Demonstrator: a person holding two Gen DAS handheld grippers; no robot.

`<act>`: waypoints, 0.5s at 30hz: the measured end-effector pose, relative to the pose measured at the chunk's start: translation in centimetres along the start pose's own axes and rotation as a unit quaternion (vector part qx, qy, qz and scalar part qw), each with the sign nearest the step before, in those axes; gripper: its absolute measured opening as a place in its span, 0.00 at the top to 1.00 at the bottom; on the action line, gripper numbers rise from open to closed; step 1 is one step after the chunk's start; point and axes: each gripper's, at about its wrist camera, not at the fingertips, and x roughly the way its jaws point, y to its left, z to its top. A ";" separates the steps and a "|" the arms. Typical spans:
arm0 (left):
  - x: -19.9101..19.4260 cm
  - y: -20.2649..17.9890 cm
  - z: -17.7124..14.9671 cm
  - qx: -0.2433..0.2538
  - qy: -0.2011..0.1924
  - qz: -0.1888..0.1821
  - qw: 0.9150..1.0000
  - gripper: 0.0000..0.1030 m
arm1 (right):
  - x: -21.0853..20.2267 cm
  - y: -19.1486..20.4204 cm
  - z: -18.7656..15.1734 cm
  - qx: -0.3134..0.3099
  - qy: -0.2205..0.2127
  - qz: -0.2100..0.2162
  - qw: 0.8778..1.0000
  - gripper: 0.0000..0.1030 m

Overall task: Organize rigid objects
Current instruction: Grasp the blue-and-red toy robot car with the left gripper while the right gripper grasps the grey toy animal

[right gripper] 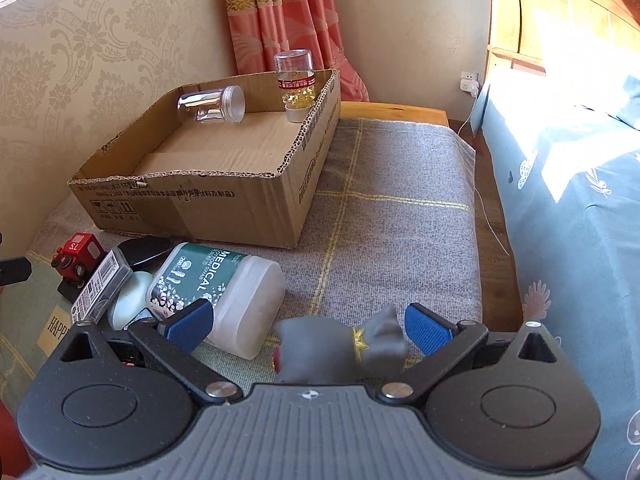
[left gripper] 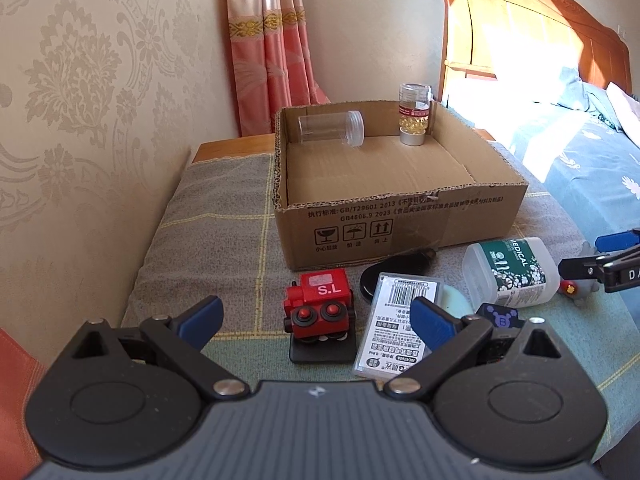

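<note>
The right gripper (right gripper: 308, 326) hangs wide open around the grey toy figure (right gripper: 340, 344), pads clear on both sides, apparently lining up a grasp. The left gripper (left gripper: 318, 320), equally spread and empty, brackets the red toy train (left gripper: 320, 306). Beyond, the cardboard box (left gripper: 400, 216) holds a tipped clear jar (left gripper: 332, 128) and upright capsule bottle (left gripper: 414, 114), likely the sorting destination.

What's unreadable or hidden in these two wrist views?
- Grey figurine: right wrist view, blurred and partly cut off by the right hand-held gripper body; its shape is unclear.
- Black oval object: left wrist view, mostly hidden under the clear case and behind the cardboard box.
- Small print on the clear case: too small.
</note>
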 end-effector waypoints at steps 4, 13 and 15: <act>0.0 -0.2 -0.1 0.004 0.002 -0.001 1.000 0.04 | -0.6 0.3 -1.0 -0.005 0.006 -0.008 1.000 0.00; 0.9 -1.0 -1.3 0.021 0.021 -0.031 0.999 0.04 | -2.7 1.4 -4.6 0.001 0.025 0.010 1.000 0.00; 1.2 -1.4 -1.7 0.030 0.025 -0.039 0.998 0.04 | -2.6 1.6 -5.3 0.008 0.025 -0.003 1.000 0.00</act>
